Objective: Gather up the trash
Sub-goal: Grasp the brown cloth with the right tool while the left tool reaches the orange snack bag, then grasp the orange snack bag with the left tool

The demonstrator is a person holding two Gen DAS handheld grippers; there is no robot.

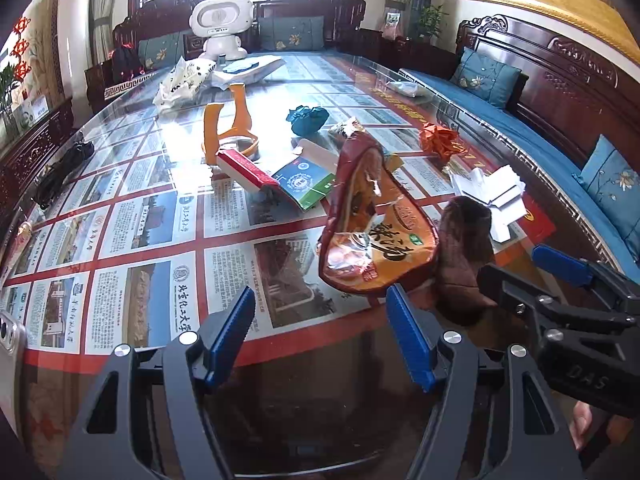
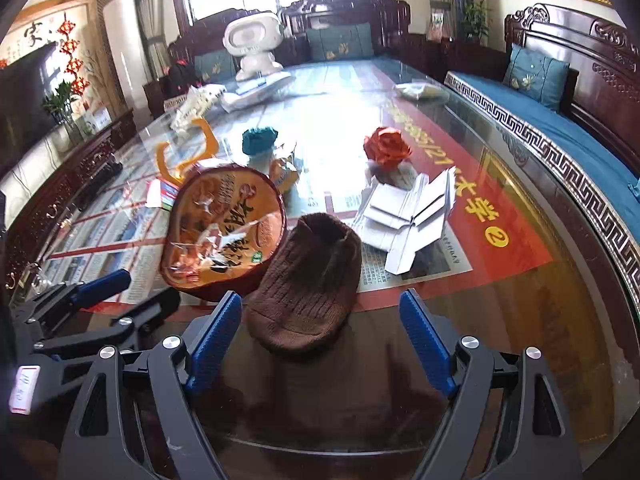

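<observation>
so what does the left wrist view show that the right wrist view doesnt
Only the left wrist view shows the red and white box whole, the blue and green leaflet and the black cable at the table's edge. Only the right wrist view shows the calligraphy scroll on the wall and the dark screen. Both show the instant noodle lid, the brown knit hat, the folded white paper, the orange paper ball, the teal paper ball, the white toy robot and both open grippers, left and right.
</observation>
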